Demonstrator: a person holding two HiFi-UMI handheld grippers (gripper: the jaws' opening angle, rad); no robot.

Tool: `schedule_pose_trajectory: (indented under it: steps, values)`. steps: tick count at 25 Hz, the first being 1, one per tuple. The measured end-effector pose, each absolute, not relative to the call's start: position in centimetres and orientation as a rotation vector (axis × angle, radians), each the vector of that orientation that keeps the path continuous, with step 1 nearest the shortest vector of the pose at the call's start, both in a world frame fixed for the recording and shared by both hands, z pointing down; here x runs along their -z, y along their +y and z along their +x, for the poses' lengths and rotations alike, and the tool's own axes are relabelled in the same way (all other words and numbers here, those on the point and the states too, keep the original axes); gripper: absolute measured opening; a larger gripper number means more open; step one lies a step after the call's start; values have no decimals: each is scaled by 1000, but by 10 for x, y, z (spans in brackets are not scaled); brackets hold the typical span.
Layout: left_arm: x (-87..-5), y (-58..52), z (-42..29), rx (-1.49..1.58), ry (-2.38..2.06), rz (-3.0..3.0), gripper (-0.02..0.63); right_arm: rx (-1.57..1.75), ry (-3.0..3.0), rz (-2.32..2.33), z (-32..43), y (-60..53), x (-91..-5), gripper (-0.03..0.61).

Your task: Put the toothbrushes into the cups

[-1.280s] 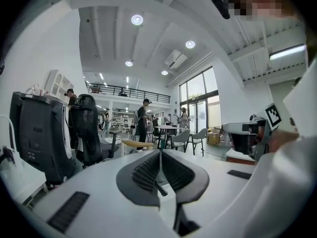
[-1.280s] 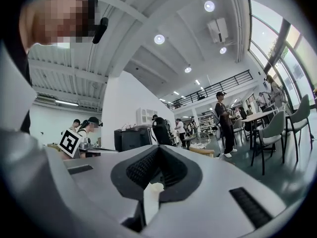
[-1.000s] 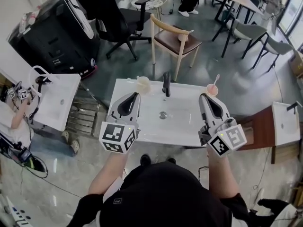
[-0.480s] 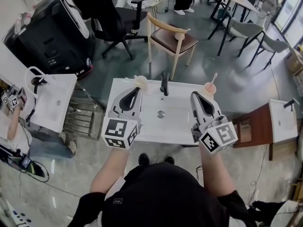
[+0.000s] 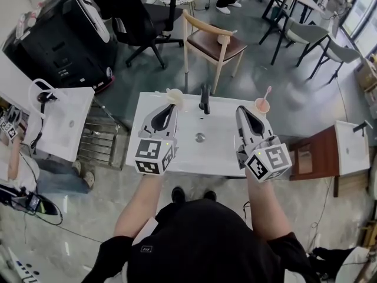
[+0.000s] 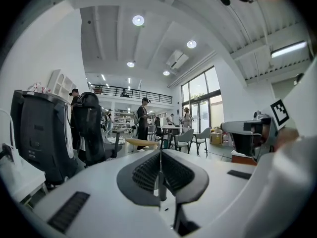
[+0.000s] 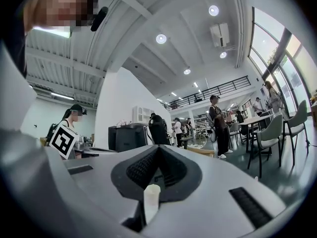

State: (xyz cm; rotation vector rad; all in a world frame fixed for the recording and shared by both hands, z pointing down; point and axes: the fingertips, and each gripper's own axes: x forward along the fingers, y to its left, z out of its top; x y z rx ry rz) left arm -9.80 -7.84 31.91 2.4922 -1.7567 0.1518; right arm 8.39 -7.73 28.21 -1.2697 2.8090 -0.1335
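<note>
A white sink top [image 5: 177, 152] carries a beige cup [image 5: 175, 96] at its back left and a pink cup [image 5: 261, 105] at its back right. A pink toothbrush [image 5: 268, 93] stands in the pink cup. A pale stick leans out of the beige cup. My left gripper [image 5: 169, 106] hovers over the sink's left side, its tip just short of the beige cup. Over the right side is my right gripper [image 5: 240, 108], a little left of the pink cup. Both are shut with nothing between the jaws, as the left gripper [image 6: 160, 155] and right gripper [image 7: 158, 150] views show.
A black faucet [image 5: 205, 99] stands at the back middle of the sink, above the drain [image 5: 200, 137]. Beyond are a wooden chair [image 5: 215, 43] and a black office chair [image 5: 141, 16]. A second white basin [image 5: 65, 122] sits at left, a brown cabinet [image 5: 309, 158] at right.
Both grippers, still shut, have sunk slightly and moved further over the sink toward its back. The right one has drifted left, away from the pink cup.
</note>
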Motion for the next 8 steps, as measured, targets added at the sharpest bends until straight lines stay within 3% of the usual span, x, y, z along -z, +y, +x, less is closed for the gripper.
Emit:
schedule_pose_trajectory:
  steps: [8]
  values:
    - [-314,-73,-101,-186,-1796,2527,20,174,2836,-1242,74,-73,-294,26]
